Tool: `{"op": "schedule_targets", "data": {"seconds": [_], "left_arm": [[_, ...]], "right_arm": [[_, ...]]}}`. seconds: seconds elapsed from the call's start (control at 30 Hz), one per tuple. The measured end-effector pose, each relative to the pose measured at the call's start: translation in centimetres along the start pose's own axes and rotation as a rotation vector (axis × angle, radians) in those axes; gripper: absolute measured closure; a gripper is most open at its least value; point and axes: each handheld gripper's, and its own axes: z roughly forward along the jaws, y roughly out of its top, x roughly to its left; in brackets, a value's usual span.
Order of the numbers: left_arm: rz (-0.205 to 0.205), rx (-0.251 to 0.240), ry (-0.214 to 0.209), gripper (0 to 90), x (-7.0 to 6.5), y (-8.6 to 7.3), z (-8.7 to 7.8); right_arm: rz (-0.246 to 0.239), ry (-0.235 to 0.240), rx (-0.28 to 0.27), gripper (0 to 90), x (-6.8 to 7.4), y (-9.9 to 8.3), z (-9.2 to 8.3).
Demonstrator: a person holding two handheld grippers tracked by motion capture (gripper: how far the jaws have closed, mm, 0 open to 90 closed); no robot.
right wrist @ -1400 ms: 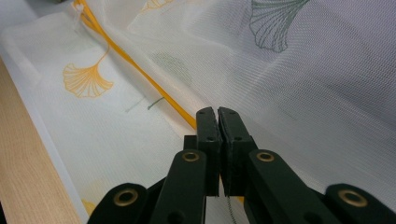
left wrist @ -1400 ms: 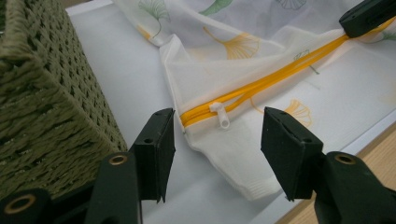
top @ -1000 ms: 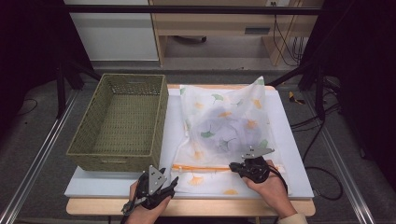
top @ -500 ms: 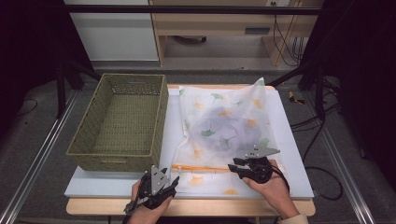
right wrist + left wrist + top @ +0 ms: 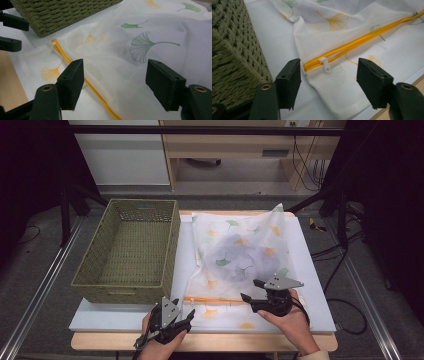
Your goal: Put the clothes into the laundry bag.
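Observation:
A white mesh bag (image 5: 240, 255) printed with ginkgo leaves lies flat on the table, a greyish shape showing through its middle. Its orange zipper (image 5: 215, 299) runs along the near side, and its white pull (image 5: 325, 65) sits at the left end. My left gripper (image 5: 186, 316) is open and its jaws have just been opening. They stand either side of that zipper end (image 5: 329, 75) without pressing on it. My right gripper (image 5: 248, 290) is open too, also just opening. Its jaws stand wide over the bag's fabric (image 5: 115, 75), right of the zipper (image 5: 65, 58).
A green woven basket (image 5: 131, 251) stands on the left half of the white tabletop (image 5: 310, 270), close beside the bag's left edge. The table's wooden front edge (image 5: 225, 342) runs under both hands. Cables lie on the floor to the right.
My right gripper's jaws have spread from nearly closed at the bag's near side to wide apart. The left gripper's jaws stand a little wider. Both hands have barely moved.

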Motion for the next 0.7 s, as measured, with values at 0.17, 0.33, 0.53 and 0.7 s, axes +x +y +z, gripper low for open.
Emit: {"op": "schedule_targets", "data": {"seconds": [0.17, 0.33, 0.53, 0.7], "left_arm": [[0.002, -0.005, -0.021, 28.2, 0.0, 0.0, 0.1], [-0.004, -0.013, -0.05, 23.3, 0.0, 0.0, 0.2], [0.007, -0.015, -0.069, 20.7, 0.1, 0.0, 0.2], [-0.01, 0.007, -0.078, 24.3, 0.2, -0.2, 0.6]], "right_arm": [[-0.018, -0.026, -0.012, 22.9, 0.7, 0.5, 0.2], [-0.052, -0.019, -0.019, 17.8, 1.6, 1.0, 0.5], [-0.068, -0.013, -0.015, 17.6, 2.2, 1.2, 0.7], [-0.065, -0.015, 0.002, 18.7, 2.3, 1.1, 0.8]]}}
